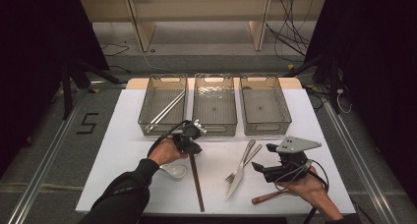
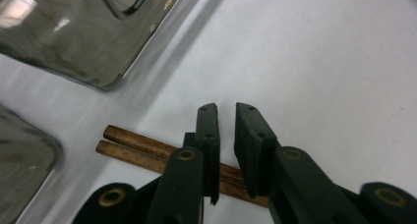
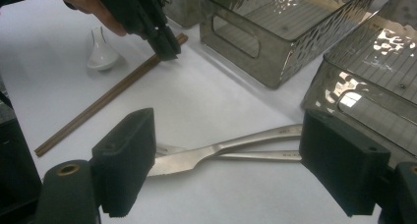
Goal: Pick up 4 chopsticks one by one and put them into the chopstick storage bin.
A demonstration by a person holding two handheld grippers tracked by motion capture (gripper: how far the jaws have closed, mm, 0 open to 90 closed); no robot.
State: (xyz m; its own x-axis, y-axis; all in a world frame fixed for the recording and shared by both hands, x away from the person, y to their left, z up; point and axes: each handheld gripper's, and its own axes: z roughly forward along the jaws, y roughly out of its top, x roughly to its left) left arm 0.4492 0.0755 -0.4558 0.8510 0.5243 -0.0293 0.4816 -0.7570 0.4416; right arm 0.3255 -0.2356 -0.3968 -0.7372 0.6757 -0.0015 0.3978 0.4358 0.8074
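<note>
While its jaws stand slightly apart, the left hand-held gripper (image 2: pixel 225 111) straddles the wooden chopsticks (image 2: pixel 142 148) — unclamped.

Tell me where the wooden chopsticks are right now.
In the high view the wooden chopsticks lie on the white table, left of centre, between the white spoon and the knife, their far end under the left gripper.

Bench (image 1: pixel 123 135), white top. Far edge: three clear bins (image 1: pixel 214 105) side by side. Near side: pair of brown chopsticks (image 1: pixel 197 181), white spoon (image 1: pixel 173 171), knife (image 1: pixel 239 175) crossing fork (image 1: pixel 244 157), wooden-handled utensil (image 1: pixel 265 198).
</note>
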